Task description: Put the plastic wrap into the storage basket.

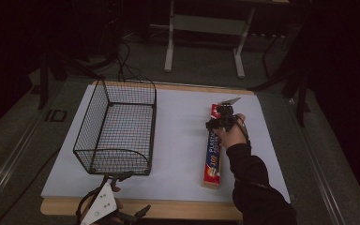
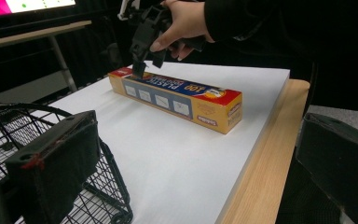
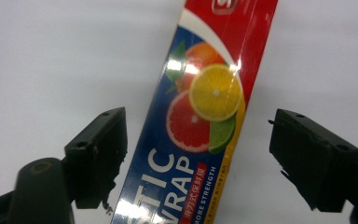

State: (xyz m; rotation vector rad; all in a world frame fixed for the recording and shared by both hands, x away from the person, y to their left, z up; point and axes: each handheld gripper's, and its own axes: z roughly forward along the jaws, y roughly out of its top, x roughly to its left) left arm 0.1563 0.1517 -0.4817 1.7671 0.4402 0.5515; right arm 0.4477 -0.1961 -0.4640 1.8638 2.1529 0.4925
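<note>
- High view: the right gripper [image 1: 223,117] hangs over the far half of a long plastic wrap box [image 1: 213,152] lying on the white surface [image 1: 178,140], well apart from the empty wire basket [image 1: 117,129] at the left. The step in hand looks like the grasp, before any lift. The left gripper [image 1: 122,213] waits at the near edge.
- Left gripper view: its jaws stand spread with nothing between them, the basket rim just beside one. Across the surface a hand [image 2: 182,23] lowers the right gripper onto the box, whose side reads "PLASTIC", upside down.
- Right gripper view: the jaws straddle the box, spread and clear of both sides. Citrus slices and "WRAP", "MORE STRENGTH" are legible. Next move, likely: close squarely on the narrow sides, then carry it towards the basket.
</note>
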